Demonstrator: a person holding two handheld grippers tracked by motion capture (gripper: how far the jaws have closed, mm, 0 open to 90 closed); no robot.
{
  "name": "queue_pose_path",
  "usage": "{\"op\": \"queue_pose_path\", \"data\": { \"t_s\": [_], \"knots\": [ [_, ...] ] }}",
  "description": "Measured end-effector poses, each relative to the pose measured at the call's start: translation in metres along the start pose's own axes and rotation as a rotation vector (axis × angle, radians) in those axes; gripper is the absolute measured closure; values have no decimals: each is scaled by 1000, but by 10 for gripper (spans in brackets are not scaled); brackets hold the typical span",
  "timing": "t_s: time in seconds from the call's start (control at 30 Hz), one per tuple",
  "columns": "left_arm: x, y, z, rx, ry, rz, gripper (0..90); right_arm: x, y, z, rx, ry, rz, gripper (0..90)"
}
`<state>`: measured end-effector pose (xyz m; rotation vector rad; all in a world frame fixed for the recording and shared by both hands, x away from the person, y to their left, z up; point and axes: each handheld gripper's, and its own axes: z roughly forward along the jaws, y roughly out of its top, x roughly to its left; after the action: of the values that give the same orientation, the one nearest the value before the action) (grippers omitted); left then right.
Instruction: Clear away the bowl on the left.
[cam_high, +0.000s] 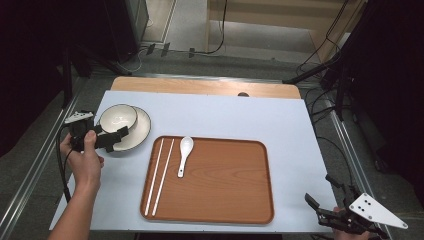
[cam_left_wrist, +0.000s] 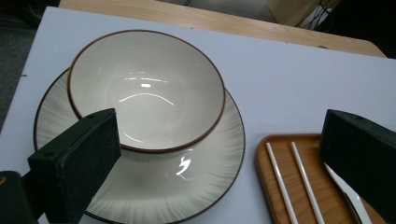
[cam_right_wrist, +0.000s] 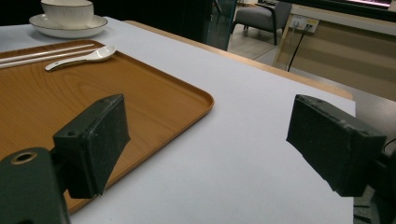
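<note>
My left gripper (cam_high: 119, 136) hangs wide open and empty, the bowl (cam_left_wrist: 145, 88) on its plate (cam_left_wrist: 212, 177) just ahead; one jaw seems over the rim

The bowl (cam_left_wrist: 145, 88) is cream-white with a thin brown rim, and the plate (cam_left_wrist: 205, 168) under it is the same cream with faint grey radiating streaks and a dark brown edge. On the wood-grained orange-brown tray (cam_high: 225, 185) lie two white chopsticks (cam_high: 159, 175) and a glossy white spoon (cam_high: 184, 154). The table (cam_high: 280, 120) is pale bluish-white with a light wood strip along its far edge, and both grippers' jaws are matt black.
</note>
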<state>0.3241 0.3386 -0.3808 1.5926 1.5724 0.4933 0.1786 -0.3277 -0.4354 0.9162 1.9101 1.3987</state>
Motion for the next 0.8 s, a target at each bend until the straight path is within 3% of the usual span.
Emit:
{"op": "queue_pose_path", "data": {
  "t_s": [0.23, 0.57, 0.63, 0.8],
  "knots": [
    [11, 2, 13, 34, 46, -56, 20, -2, -1, -2, -2, -1, -1, 132],
    [16, 18, 23, 70, 71, -123, 74, -3, -2, -6, -3, -7, 5, 132],
    [17, 21, 24, 84, 105, -128, 138, -4, -3, -5, -5, -7, 7, 132],
    [21, 28, 27, 94, 127, -157, 196, -4, -3, -4, -1, -6, 0, 132]
  ]
}}
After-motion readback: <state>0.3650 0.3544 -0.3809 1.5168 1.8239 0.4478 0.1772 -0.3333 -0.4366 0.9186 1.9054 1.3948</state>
